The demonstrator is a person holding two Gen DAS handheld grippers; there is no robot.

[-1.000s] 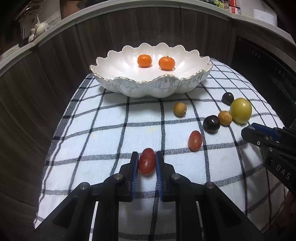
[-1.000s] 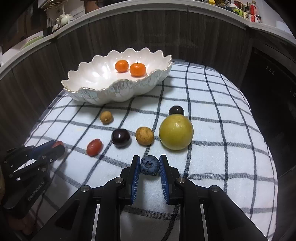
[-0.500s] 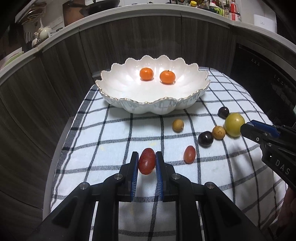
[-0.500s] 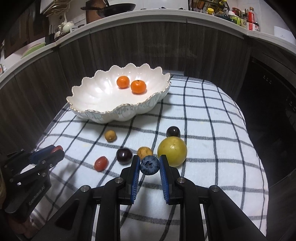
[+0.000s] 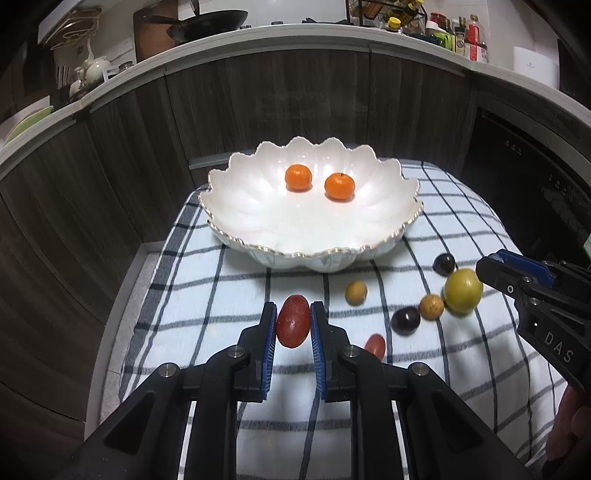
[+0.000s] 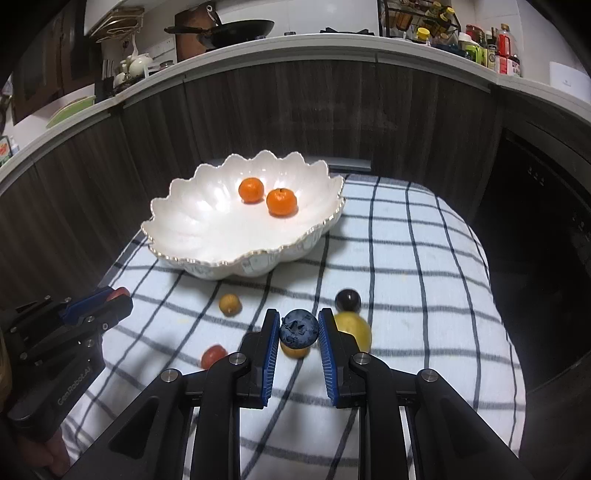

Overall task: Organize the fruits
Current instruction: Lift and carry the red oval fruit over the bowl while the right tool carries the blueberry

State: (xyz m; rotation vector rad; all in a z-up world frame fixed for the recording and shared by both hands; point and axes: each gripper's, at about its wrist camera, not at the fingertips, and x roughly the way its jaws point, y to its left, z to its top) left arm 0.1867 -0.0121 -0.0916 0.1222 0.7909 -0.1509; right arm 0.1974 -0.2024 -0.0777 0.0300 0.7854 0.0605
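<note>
My left gripper [image 5: 293, 323] is shut on a red oval fruit [image 5: 293, 320] and holds it above the checked cloth, in front of the white scalloped bowl [image 5: 258, 214]. My right gripper [image 6: 298, 330] is shut on a dark blue berry [image 6: 299, 328], held above the loose fruits. Two small oranges [image 5: 298, 177] [image 5: 339, 186] lie in the bowl; they also show in the right wrist view [image 6: 251, 189] [image 6: 282, 201]. On the cloth lie a yellow-green round fruit [image 5: 462, 291], two tan fruits [image 5: 356, 292] [image 5: 431, 306], two dark fruits [image 5: 405, 320] [image 5: 444, 263] and a red fruit [image 5: 375, 346].
The checked cloth [image 6: 424, 258] covers a small raised surface with drop-offs on all sides. Dark wood cabinet fronts [image 5: 295, 99] curve behind the bowl. A counter above holds a pan [image 6: 236, 29] and bottles [image 6: 491, 48].
Both grippers have risen from the cloth with their fruits held. The cloth and loose fruits now sit lower and farther away in both views.
</note>
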